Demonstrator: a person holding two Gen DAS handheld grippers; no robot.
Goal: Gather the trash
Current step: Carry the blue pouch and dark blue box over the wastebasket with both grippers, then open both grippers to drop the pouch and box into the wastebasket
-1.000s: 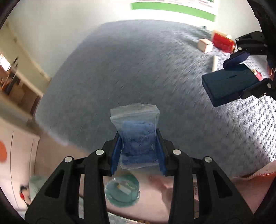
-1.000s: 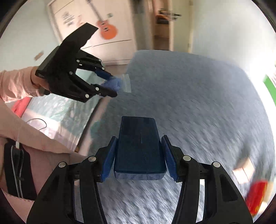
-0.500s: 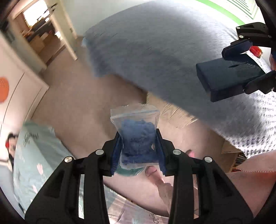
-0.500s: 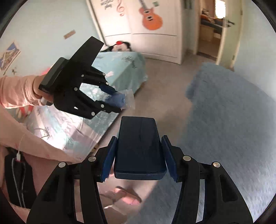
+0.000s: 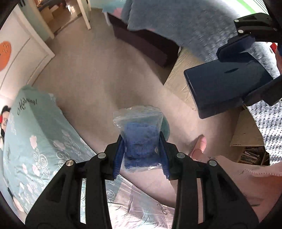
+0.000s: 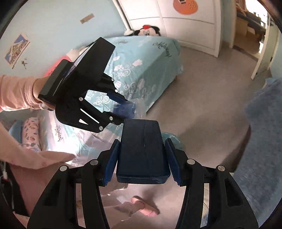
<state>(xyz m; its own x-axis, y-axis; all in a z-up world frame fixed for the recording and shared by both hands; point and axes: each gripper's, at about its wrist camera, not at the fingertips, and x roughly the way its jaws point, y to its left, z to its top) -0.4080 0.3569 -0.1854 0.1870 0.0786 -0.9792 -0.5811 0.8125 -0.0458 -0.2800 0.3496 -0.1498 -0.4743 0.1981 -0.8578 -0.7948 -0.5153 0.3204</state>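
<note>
Your left gripper (image 5: 141,155) was clamped on a clear bag of blue stuff (image 5: 140,141), held above the beige floor (image 5: 91,74) beside the turquoise bed (image 5: 35,141). Your right gripper (image 6: 142,160) gripped a dark blue box (image 6: 141,149), just beside the bag.

Beige floor (image 6: 202,84) runs between a bed (image 6: 149,58) under a pale turquoise cloud-print cover and a second bed under a grey-blue blanket (image 5: 185,22), its dark base (image 5: 144,45) showing beneath. Pale blue wall (image 6: 52,22) carries a small picture (image 6: 16,50); white wardrobe doors (image 6: 190,22) bear an orange guitar decal (image 6: 187,6), and a plush toy (image 6: 147,32) sits at the bed head. An open doorway (image 6: 250,28) admits daylight from the adjoining room.
</note>
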